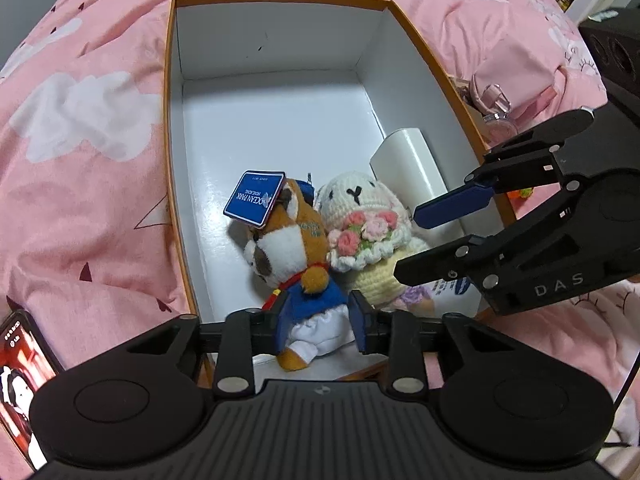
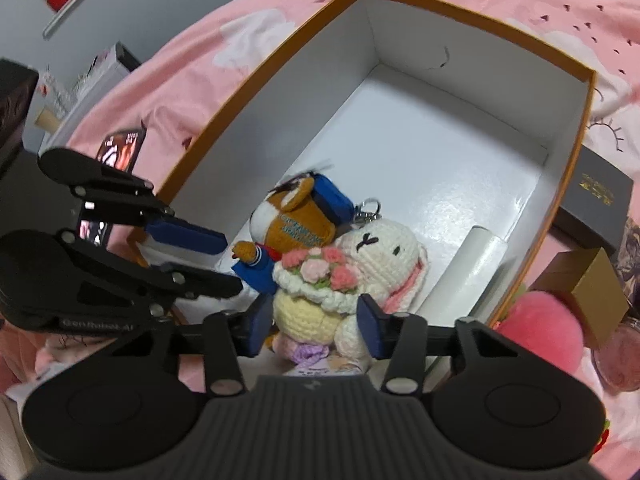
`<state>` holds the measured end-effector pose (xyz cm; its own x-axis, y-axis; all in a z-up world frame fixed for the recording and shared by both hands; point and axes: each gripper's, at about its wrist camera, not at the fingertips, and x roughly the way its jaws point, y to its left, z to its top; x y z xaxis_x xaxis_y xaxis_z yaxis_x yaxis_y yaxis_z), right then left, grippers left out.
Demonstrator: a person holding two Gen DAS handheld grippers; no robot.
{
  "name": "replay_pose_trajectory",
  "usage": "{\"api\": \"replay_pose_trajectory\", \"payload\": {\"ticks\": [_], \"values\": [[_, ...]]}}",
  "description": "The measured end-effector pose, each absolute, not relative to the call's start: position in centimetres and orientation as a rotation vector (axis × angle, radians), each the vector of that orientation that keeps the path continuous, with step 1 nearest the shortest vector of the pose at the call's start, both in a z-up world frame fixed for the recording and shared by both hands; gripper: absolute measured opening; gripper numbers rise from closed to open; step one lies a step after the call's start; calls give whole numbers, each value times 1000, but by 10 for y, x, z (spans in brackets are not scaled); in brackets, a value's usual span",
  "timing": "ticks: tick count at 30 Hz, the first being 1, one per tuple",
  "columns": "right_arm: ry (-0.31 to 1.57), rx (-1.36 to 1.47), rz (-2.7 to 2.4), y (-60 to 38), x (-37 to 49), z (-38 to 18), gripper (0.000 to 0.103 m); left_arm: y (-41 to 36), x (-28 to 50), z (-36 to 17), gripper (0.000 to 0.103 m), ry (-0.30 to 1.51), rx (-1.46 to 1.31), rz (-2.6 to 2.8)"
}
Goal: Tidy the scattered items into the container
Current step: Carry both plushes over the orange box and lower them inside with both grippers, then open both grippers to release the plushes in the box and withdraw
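Right, both toys sit at the near end of the orange box, on the pink duvet. The left gripper straddles the fox plush, pads spread, apparently not squeezing. The right gripper brackets the crochet bunny just as loosely, jaws apart. Looks like releases, toys packed close to spare room. A pink plush waits outside the box's right wall.

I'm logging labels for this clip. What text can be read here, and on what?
"OCEAN PARK HONG KONG": blue tag on the fox plush, upside down.
"DAS": right gripper body.
"GenRobot.AI": left gripper body.
Plush chest lettering, phone screen, gold print on the dark box: too blurred.
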<state>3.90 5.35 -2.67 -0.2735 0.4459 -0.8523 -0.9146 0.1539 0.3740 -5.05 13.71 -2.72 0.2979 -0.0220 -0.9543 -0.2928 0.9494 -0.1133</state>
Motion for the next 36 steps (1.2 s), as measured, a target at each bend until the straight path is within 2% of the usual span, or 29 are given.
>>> {"api": "replay_pose_trajectory", "payload": {"ticks": [2,13,15,16,19,26,36], "values": [[1214,-567,1451,55,35,-28,46,134,-50,-29,28,1260,-265,195],[1057,-607,1504,58,33,-17,47,132,-44,-25,27,1208,-215,213],[1038,-627,1520,61,31,-22,47,131,-41,-31,25,1221,-216,199],[1039,-632,1524,63,31,-25,46,131,-39,-34,21,1233,-219,197],[1075,-616,1526,65,36,-35,46,131,-39,-41,19,1246,-219,200],[1139,-609,1533,59,40,-44,41,130,-38,-45,18,1245,-224,171],[1126,-598,1502,57,34,-42,43,132,-41,-47,18,1236,-244,179]]}}
